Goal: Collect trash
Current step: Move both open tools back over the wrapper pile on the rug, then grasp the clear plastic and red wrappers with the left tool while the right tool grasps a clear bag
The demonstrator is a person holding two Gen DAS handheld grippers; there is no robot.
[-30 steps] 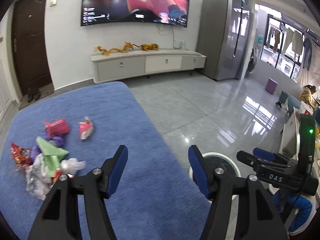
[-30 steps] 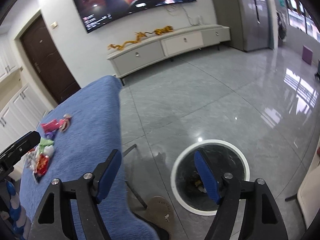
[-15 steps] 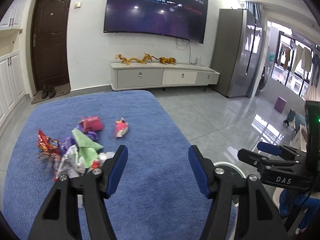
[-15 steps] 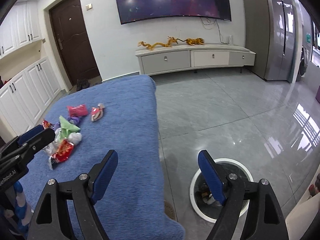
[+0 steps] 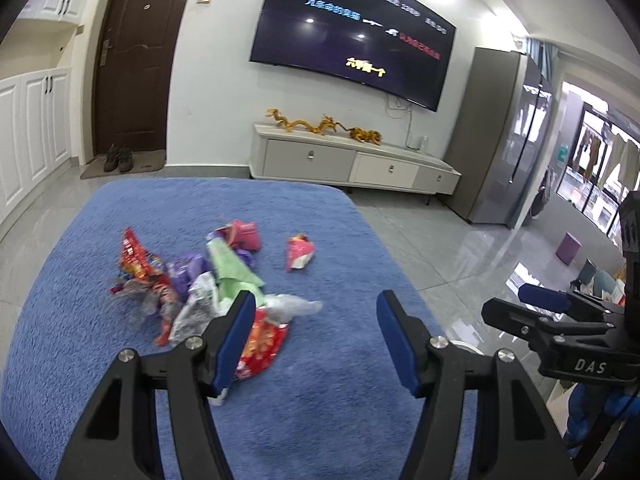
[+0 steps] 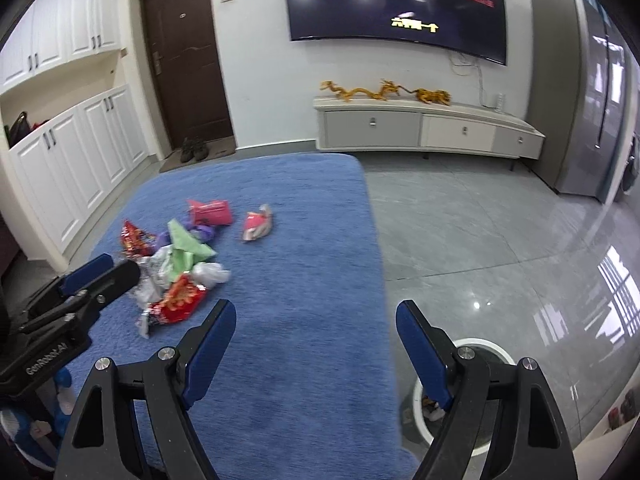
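A blue cloth (image 5: 280, 420) covers the table, and the trash lies on its left half. Farthest left in the heap (image 5: 192, 284) is a red printed wrapper (image 5: 136, 258), then a purple one (image 5: 186, 270), a crumpled silvery one (image 5: 196, 310) and a green one (image 5: 232, 268). A pink packet (image 5: 246, 234) sits at the heap's far edge, and a clear plastic scrap (image 5: 292, 305) and a red-and-gold bag (image 5: 262, 344) at its near edge. A small red-and-white wrapper (image 5: 299, 252) lies alone, a little to the right of the heap.

The left gripper (image 5: 316, 340) hovers over the near part of the cloth with its jaws spread and nothing between them; its left finger (image 5: 234, 340) overlaps the red-and-gold bag in view, but whether it touches I cannot tell.

The right gripper (image 6: 316, 348) is held over the cloth's right edge, jaws spread wide and empty, well apart from the heap (image 6: 172, 268). Behind its right finger (image 6: 424, 354), on the grey tiled floor (image 6: 500, 232), stands a round white-rimmed bin (image 6: 492, 350) with some scraps inside.
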